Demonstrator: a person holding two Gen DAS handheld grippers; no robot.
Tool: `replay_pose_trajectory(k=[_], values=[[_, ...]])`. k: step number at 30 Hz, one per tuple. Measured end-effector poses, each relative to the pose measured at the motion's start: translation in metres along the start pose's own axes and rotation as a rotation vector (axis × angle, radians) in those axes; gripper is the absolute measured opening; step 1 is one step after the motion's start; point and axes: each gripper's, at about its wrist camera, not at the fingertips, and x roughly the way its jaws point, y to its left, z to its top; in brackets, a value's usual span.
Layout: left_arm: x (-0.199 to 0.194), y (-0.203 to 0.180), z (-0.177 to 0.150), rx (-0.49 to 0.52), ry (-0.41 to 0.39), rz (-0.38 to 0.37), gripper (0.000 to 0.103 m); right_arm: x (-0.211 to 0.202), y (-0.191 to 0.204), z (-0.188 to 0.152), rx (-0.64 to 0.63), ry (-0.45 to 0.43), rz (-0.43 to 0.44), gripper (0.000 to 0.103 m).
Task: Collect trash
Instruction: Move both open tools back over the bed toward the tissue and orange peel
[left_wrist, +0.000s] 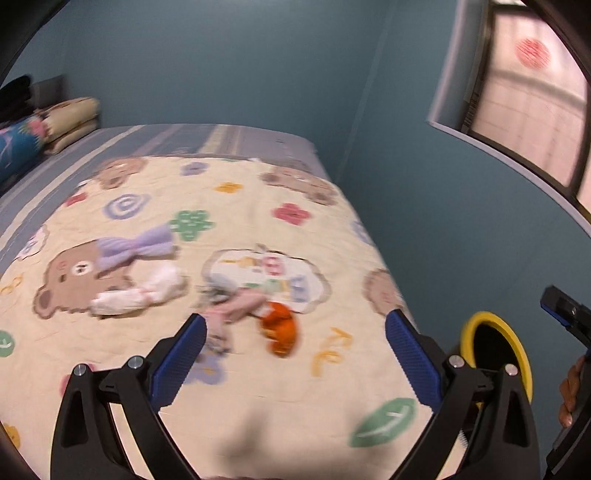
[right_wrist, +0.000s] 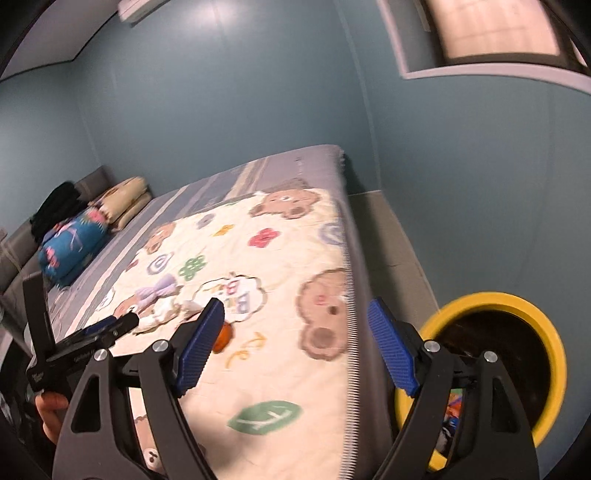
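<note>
Both tongs, left gripper (left_wrist: 295, 354) and right gripper (right_wrist: 295, 347), gape wide, empty. Next: orange wrapper (left_wrist: 279, 326) mid-blanket (left_wrist: 258, 387), then bin (right_wrist: 554, 354).

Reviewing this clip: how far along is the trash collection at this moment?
Partly done, it seems: the yellow-rimmed bin beside the bed already holds some colourful scraps. Nothing is in hand; the left tool and right tool are both open and empty above the quilt. Left on the quilt: white crumpled tissue, a pinkish wrapper, an orange wrapper, and a purple bow-shaped item.
</note>
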Motion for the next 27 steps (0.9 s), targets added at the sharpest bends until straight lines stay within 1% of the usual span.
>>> replay_pose_trajectory(k=[4,9,14,17,21,23,27], values=[[-0.001,0.049,0.01,-0.044,-0.018,0.07,0.094,0.023,0.037,0.002,-0.052,0.02,0.033,0.077],[0.009,0.101,0.016,-0.077,0.007,0.145,0.094,0.061,0.078,0.0,-0.098,0.064,0.066,0.076],[0.023,0.138,0.016,-0.079,0.023,0.201,0.094,0.099,0.111,-0.007,-0.133,0.104,0.105,0.076],[0.035,0.16,0.015,-0.091,0.039,0.223,0.094,0.126,0.128,-0.013,-0.163,0.135,0.107,0.076],[0.055,0.181,0.011,-0.085,0.067,0.248,0.094,0.16,0.14,-0.024,-0.202,0.162,0.089,0.076],[0.067,0.193,0.009,-0.08,0.085,0.268,0.094,0.178,0.143,-0.03,-0.21,0.186,0.086,0.074],[0.088,0.208,0.005,-0.077,0.121,0.272,0.094,0.211,0.146,-0.044,-0.222,0.243,0.075,0.073]])
